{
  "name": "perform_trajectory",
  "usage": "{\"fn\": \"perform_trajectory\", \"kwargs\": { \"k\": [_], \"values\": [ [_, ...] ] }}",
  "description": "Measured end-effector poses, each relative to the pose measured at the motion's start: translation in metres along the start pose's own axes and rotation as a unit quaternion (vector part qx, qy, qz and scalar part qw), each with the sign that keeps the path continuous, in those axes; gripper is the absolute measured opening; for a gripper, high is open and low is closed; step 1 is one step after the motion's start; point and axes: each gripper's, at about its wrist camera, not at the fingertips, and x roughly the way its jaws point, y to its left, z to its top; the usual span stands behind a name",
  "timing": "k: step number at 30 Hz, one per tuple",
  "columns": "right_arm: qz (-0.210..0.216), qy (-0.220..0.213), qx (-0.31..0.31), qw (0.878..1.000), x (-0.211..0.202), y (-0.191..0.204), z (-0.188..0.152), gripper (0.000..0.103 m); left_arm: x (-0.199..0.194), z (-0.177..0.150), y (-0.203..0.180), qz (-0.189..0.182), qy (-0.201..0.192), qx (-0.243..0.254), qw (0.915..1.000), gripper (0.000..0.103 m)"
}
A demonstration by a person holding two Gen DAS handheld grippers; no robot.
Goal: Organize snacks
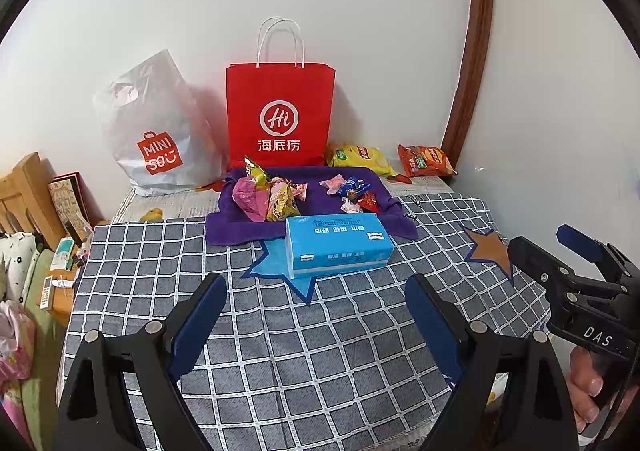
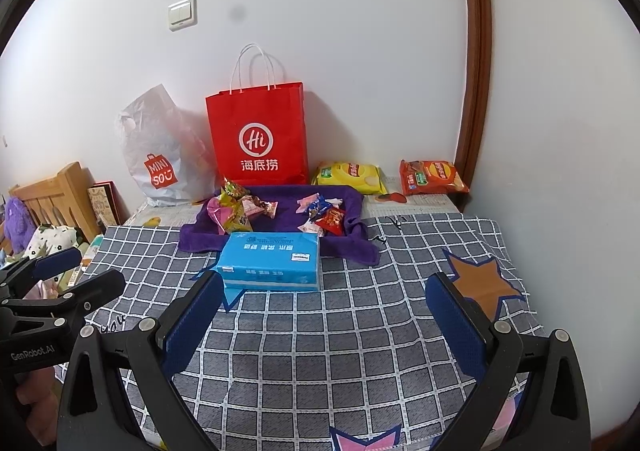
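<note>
Several small wrapped snacks lie on a purple towel (image 1: pixel 316 197) (image 2: pixel 286 211), in a left pile (image 1: pixel 268 195) (image 2: pixel 240 209) and a right pile (image 1: pixel 354 193) (image 2: pixel 324 213). A yellow chip bag (image 1: pixel 360 158) (image 2: pixel 350 176) and an orange chip bag (image 1: pixel 426 160) (image 2: pixel 432 176) lie by the wall. A red paper bag (image 1: pixel 280 111) (image 2: pixel 258 135) stands behind the towel. My left gripper (image 1: pixel 316 291) is open and empty above the checked cloth, near a blue tissue pack (image 1: pixel 338 245) (image 2: pixel 272 261). My right gripper (image 2: pixel 324 293) is open and empty; it also shows in the left wrist view (image 1: pixel 548 247).
A white plastic bag (image 1: pixel 160 131) (image 2: pixel 160 155) leans on the wall left of the red bag. A wooden bed frame (image 1: pixel 28 195) (image 2: pixel 60 191) and clutter stand at the left. A brown door frame (image 1: pixel 472 51) (image 2: pixel 474 71) runs up the right. The checked cloth (image 1: pixel 320 351) (image 2: pixel 320 351) covers the table.
</note>
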Motion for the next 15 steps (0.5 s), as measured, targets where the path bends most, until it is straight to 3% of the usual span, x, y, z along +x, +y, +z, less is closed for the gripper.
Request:
{"fn": "perform_trajectory", "kwargs": {
  "k": [15],
  "values": [
    [0.004, 0.0, 0.0, 1.0, -0.0002, -0.0001, -0.0005, 0.1, -0.0011, 0.0022, 0.0007, 0.002, -0.003, 0.003, 1.0, 0.09]
  ]
}}
